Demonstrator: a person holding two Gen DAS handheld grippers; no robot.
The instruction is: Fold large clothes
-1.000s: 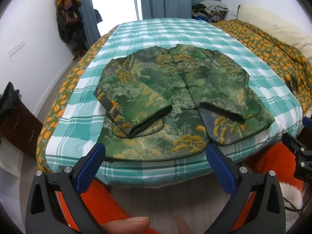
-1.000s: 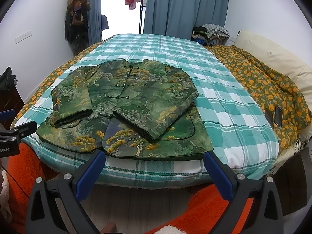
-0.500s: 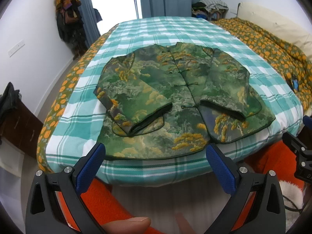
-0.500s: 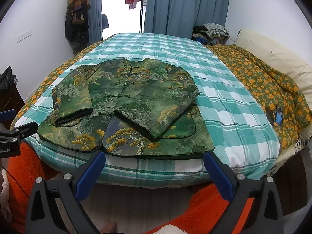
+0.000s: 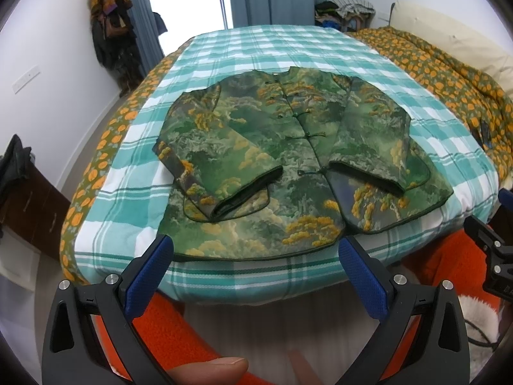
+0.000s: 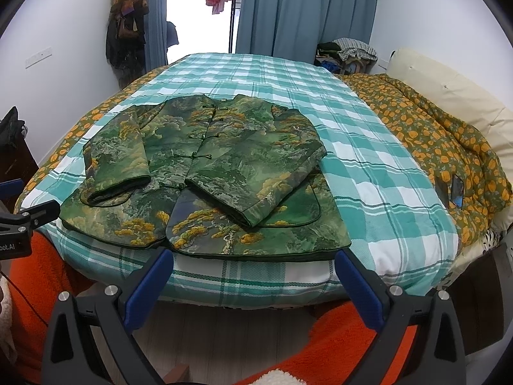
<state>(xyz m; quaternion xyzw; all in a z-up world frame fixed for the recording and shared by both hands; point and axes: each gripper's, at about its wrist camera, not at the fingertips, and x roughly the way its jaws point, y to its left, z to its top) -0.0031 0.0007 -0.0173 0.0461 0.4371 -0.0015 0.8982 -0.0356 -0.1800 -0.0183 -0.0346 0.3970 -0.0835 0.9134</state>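
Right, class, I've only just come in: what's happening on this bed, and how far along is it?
A person holds a two-finger gripper in each hand at the foot of the bed. A green patterned jacket lies buttoned and flat on the checked cover, both sleeves already folded in across its front. The left gripper and right gripper are open, hover short of the hem, and touch nothing. The next fold has not begun.

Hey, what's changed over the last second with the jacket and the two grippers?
Little. The left gripper has eased slightly toward the bed, so the jacket sits a touch lower in its view; the right gripper has crept in slightly too. Nothing was grasped or released. Both grippers stay open and empty, and the jacket lies as before, sleeves folded across its front.
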